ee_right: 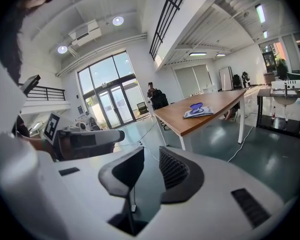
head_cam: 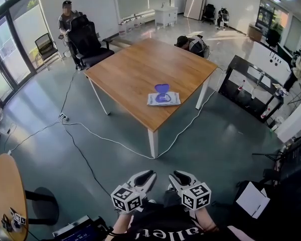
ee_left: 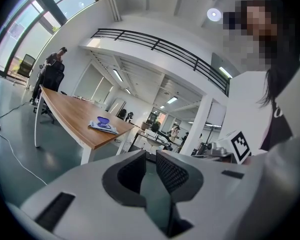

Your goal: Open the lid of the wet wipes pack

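Likely an open-plan office: wooden table (head_cam: 140, 69), swivel chair (head_cam: 85, 36), workbench (head_cam: 244, 72).

Wet wipes pack (head_cam: 163, 99) flat on wooden table (head_cam: 135, 74), purple lid (head_cam: 162, 88) flipped open.

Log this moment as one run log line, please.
wet wipes pack: on table, lid up | left gripper: open, empty | right gripper: open, empty | both far from table

A wooden table (head_cam: 135, 69) stands mid-floor. A black chair (head_cam: 88, 41) is at its far-left corner, with a person (head_cam: 67, 16) standing just beside the chair. A second person (head_cam: 193, 44) crouches at the far-right corner. A white cable (head_cam: 110, 140) trails across the floor past the near corner. A round table (head_cam: 7, 195) sits at lower left.
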The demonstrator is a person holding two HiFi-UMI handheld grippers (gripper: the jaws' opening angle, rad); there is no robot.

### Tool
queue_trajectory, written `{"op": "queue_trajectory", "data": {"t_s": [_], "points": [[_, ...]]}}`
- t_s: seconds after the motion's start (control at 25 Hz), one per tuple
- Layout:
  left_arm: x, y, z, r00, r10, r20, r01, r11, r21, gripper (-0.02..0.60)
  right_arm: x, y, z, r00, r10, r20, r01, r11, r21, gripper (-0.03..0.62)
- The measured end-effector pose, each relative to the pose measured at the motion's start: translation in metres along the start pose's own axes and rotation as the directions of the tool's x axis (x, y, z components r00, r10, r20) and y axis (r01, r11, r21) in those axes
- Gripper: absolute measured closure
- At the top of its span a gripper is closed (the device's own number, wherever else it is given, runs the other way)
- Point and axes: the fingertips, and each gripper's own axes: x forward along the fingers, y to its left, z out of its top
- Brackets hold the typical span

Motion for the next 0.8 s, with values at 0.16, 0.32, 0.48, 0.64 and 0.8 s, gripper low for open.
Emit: {"op": "queue_trajectory", "data": {"t_s": [0.16,0.32,0.48,0.64,0.8], "points": [[0.002,-0.001,-0.003,1.0,-0.015,-0.013,0.015,1.0,0.005,0.532,0.001,-0.002,-0.004,1.0,-0.01,-0.001,0.01,1.0,0.007,0.494],[0.006,-0.004,-0.006,0.999,-0.028,-0.027,0.028,1.0,0.005,0.532,0.0,-0.005,-0.007,1.0,-0.017,-0.005,0.018,1.0,0.014,0.494],[0.006,-0.004,-0.003,0.999,-0.027,-0.02,0.027,1.0,0.004,0.532,-0.001,-0.006,-0.008,1.0,-0.02,-0.012,0.02,1.0,0.013,0.494],[0.012,-0.006,-0.005,0.999,-0.03,-0.026,0.031,0.999,0.023,0.532,-0.002,-0.012,-0.008,1.0,-0.024,-0.011,0.024,1.0,0.01,0.494],[0.015,-0.008,-0.009,0.998,-0.04,-0.047,0.041,0.998,0.037,0.532,-0.003,-0.016,-0.009,1.0,-0.03,-0.009,0.03,0.999,0.015,0.494]]}}
